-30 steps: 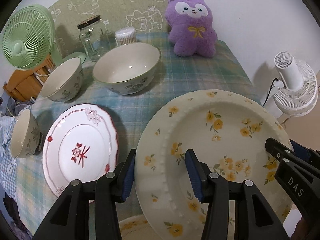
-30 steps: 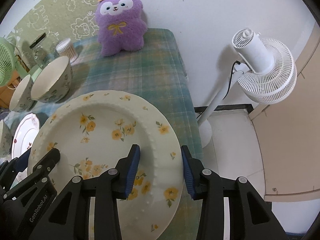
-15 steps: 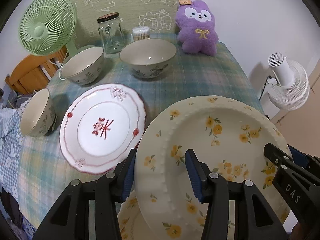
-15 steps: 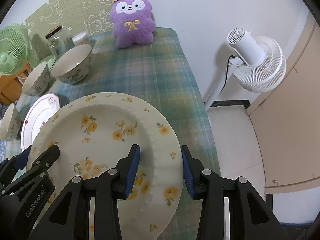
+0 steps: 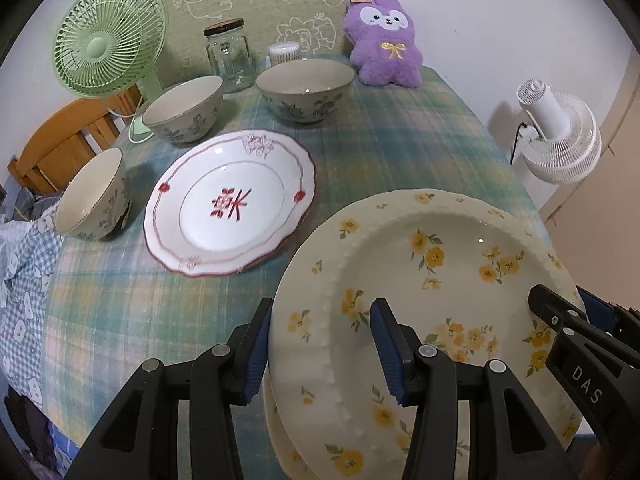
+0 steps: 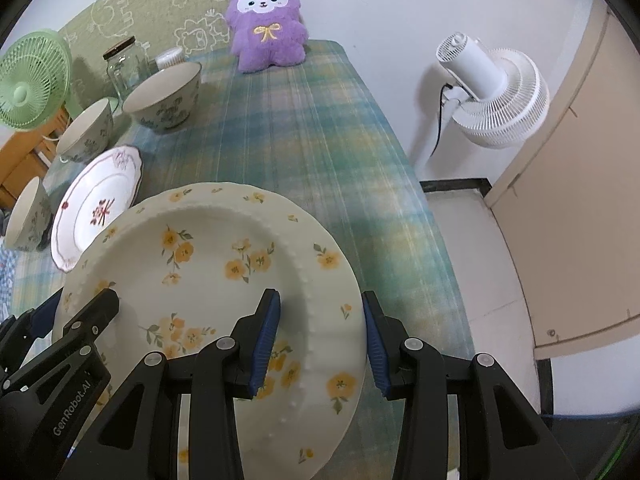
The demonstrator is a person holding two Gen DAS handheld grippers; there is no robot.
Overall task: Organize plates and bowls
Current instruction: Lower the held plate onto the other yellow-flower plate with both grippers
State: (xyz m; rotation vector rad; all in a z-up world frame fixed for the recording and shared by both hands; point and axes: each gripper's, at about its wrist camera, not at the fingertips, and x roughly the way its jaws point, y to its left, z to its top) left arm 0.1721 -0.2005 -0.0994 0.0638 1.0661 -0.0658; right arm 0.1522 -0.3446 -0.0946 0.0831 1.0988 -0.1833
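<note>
Both grippers hold one big cream plate with yellow flowers over the near edge of the table. The left gripper is clenched on the plate's left rim, and the right gripper is clenched on its right rim. The plate is round, so it has no long axis; its face looks up and it tilts, with the far edge higher. Under it a second flowered plate lies on the cloth. The red-patterned plate lies flat to the left, near three upright bowls.
</note>
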